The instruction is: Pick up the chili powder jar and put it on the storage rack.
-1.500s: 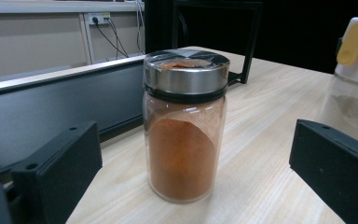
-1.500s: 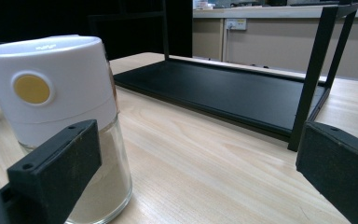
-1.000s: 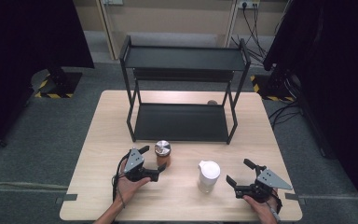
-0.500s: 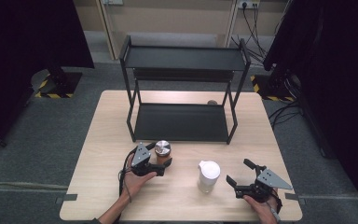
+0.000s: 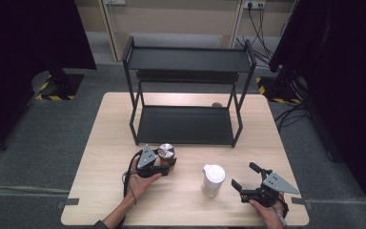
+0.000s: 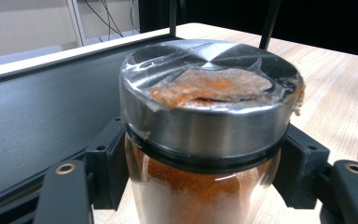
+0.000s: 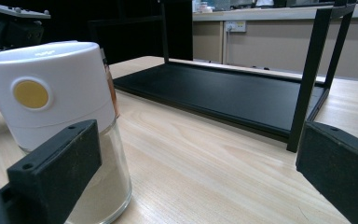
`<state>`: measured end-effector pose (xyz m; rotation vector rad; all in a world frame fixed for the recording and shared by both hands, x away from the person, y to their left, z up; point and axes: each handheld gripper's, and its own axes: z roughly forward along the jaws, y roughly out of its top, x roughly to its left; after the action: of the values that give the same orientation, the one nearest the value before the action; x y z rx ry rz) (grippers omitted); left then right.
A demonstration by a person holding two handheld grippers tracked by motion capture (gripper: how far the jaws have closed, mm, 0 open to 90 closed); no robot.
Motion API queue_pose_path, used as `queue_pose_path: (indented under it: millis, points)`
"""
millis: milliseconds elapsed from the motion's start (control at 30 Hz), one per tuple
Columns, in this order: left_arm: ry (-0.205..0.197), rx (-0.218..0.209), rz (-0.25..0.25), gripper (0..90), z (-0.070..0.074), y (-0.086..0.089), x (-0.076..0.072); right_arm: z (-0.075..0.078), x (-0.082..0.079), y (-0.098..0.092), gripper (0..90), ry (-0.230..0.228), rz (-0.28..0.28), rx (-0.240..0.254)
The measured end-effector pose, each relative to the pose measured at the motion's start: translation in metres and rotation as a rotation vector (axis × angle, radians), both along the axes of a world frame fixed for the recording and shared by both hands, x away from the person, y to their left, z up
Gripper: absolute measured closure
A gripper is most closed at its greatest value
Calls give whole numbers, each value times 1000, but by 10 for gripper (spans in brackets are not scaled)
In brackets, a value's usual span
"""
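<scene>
In the lower middle of the high view, the left gripper (image 5: 164, 162) is gripping a spice jar (image 5: 166, 153) that is standing on the wooden table (image 5: 105, 138), just in front of the lower shelf of the black rack (image 5: 186, 125). Its jaws have just been closing, and in the left gripper view the two black pads (image 6: 106, 163) are pressing on both sides of the glass, just under the shiny metal lid (image 6: 205, 100), with orange powder showing inside the jar (image 6: 196, 186). The jar is standing upright. In the lower right of the high view, the right gripper (image 5: 245, 180) is resting near the table edge with its jaws spread apart and holding nothing. A glass jar with a white lid (image 5: 213, 179) is standing just left of it, between the two grippers. In the right gripper view this white-lidded jar (image 7: 60, 116) is appearing at the left, beside the left pad but not clamped, and the rack (image 7: 242, 98) is filling the background.
</scene>
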<state>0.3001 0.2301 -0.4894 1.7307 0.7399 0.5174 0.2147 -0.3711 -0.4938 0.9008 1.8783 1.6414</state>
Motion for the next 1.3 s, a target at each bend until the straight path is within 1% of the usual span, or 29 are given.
queue_pose_path:
  millis: [67, 200, 367, 433, 567, 767, 867, 1133, 1300]
  points:
    - [6, -3, 1, 306, 1, 1, 0, 0, 0, 0, 4, -1, 1, 1]
    - [-4, -2, -2, 307, 7, 2, -2, 0, 0, -1, 4, -2, 0, 4]
    - [-8, -6, -10, 307, 18, 2, -3, 0, -1, -1, 4, -2, -3, 9]
    - [-5, -14, -12, 307, 23, 3, -2, 0, -1, -1, 4, -2, -4, 10]
    - [-18, -26, -17, 307, 32, 5, -2, 0, -1, -1, 4, -2, -4, 11]
    - [-38, -41, -28, 307, 51, 9, 1, -1, -1, -2, 4, 2, -6, 17]
    - [-45, -34, -36, 307, 62, 10, 2, -1, -1, -2, 4, 3, -5, 17]
    - [-46, -44, -50, 307, 89, 16, 9, -2, 0, -2, 4, 3, -6, 22]
    - [-35, -34, -66, 307, 107, 18, 14, -2, 0, -3, 4, 7, -9, 26]
